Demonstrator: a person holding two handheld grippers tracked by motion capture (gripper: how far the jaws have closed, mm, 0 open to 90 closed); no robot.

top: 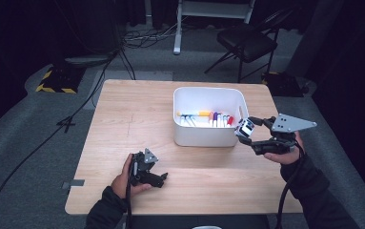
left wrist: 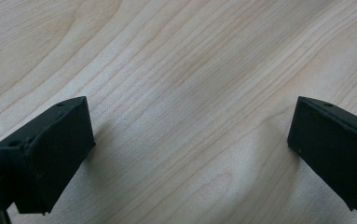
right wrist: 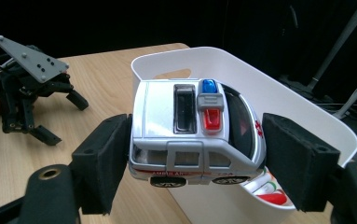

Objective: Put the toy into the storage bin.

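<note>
A dark room surrounds the wooden bench (top: 137, 119). The right tongs (right wrist: 197, 154) clamp a toy ambulance (right wrist: 195, 135) by its ends, above the white bin's (right wrist: 278, 107) near rim. The left tongs (left wrist: 190, 149) rest wide open on the bench, holding nothing.

Toy ambulance (right wrist: 197, 135) at the bin's (right wrist: 302, 116) rim, markers (top: 206, 118) inside.

The high view looks down on the light wooden table (top: 137, 124), which both close, jaw-level gripper views share.
</note>
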